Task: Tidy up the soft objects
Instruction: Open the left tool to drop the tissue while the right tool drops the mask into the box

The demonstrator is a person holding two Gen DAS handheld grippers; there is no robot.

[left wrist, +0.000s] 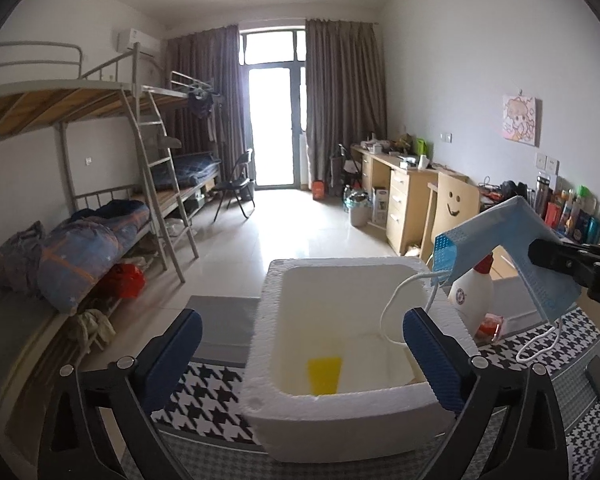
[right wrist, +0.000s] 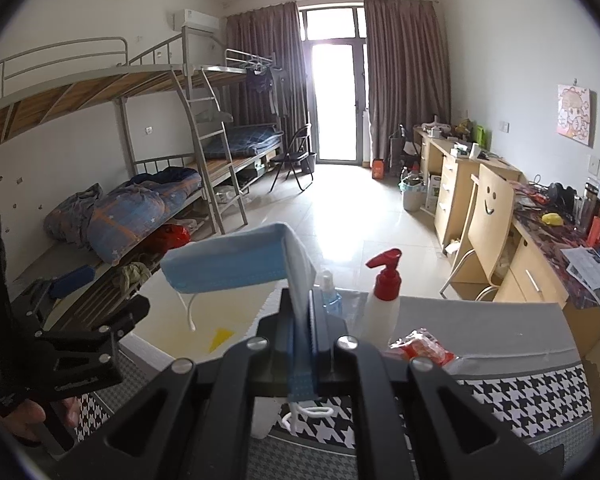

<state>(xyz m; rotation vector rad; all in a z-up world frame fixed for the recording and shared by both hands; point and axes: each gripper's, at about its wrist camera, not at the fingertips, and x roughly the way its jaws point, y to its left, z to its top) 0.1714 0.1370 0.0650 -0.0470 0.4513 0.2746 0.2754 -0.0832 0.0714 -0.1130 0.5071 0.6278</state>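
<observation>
Face mask held above the foam box, ready to be lowered in.

One blue mask [right wrist: 236, 266] is clamped between the fingers of the right gripper [right wrist: 302, 316], its long side draped left over the one white foam box [left wrist: 268, 332]; the left gripper [left wrist: 302, 364], fingers wide apart and empty, straddles the box on the tabletop [right wrist: 500, 396]. One yellow piece [left wrist: 324, 374] is seen inside, two spray bottles beside it.

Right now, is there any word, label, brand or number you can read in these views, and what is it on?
No text can be read as words.
White spray bottle: round red-and-blue emblem, lettering too small.
Red packet: print blurred.
Wall picture: a cartoon drawing, no legible words.
Chair back: only a drawn smiley face.
Bottles on the desk: labels too small.
</observation>
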